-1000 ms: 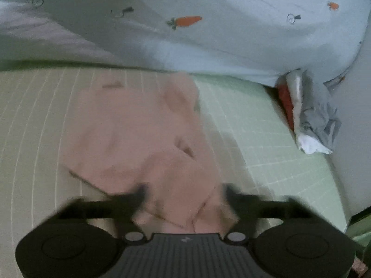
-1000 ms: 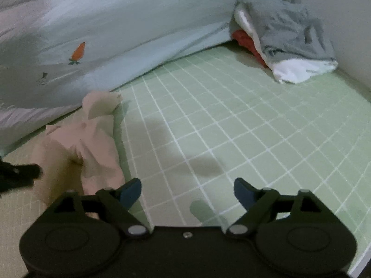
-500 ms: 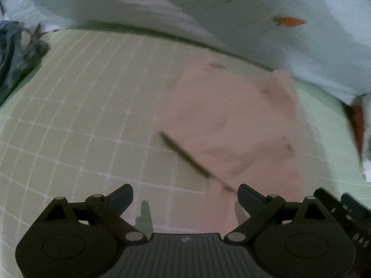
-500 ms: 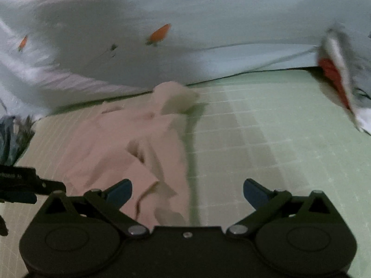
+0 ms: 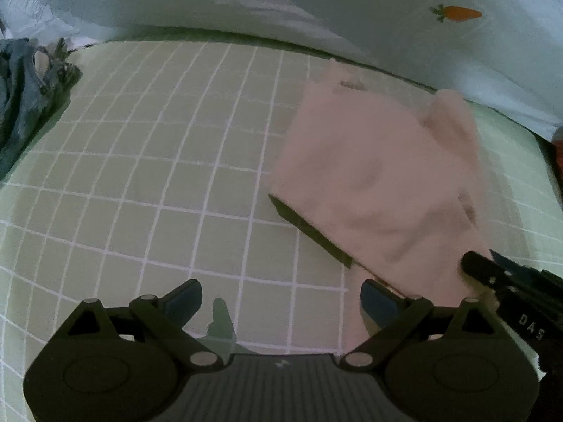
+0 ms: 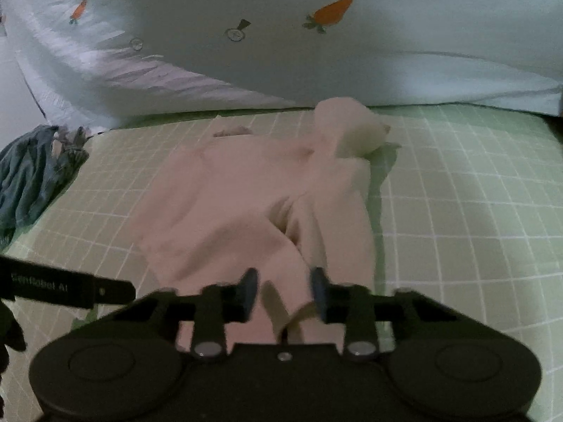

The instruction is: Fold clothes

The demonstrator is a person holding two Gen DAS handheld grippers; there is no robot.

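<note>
A pale pink garment [image 6: 253, 207] lies crumpled on the green grid sheet; it also shows in the left wrist view [image 5: 380, 183]. My left gripper [image 5: 281, 302] is open and empty over bare sheet, just left of the garment's near edge. My right gripper [image 6: 283, 292] hovers at the garment's near edge, its jaws narrowed with pink cloth lying between them; the fingers do not clearly pinch it. The right gripper's body [image 5: 513, 288] shows at the lower right of the left wrist view.
A light blue duvet with carrot prints [image 6: 316, 52] is bunched along the back of the bed. A dark blue-grey garment [image 6: 28, 179] lies at the far left, also in the left wrist view [image 5: 24, 95]. The green sheet [image 6: 475, 211] extends to the right.
My left gripper let go of the pink garment and swung left over bare sheet. My right gripper swung left over the garment's near edge and its jaws narrowed.
</note>
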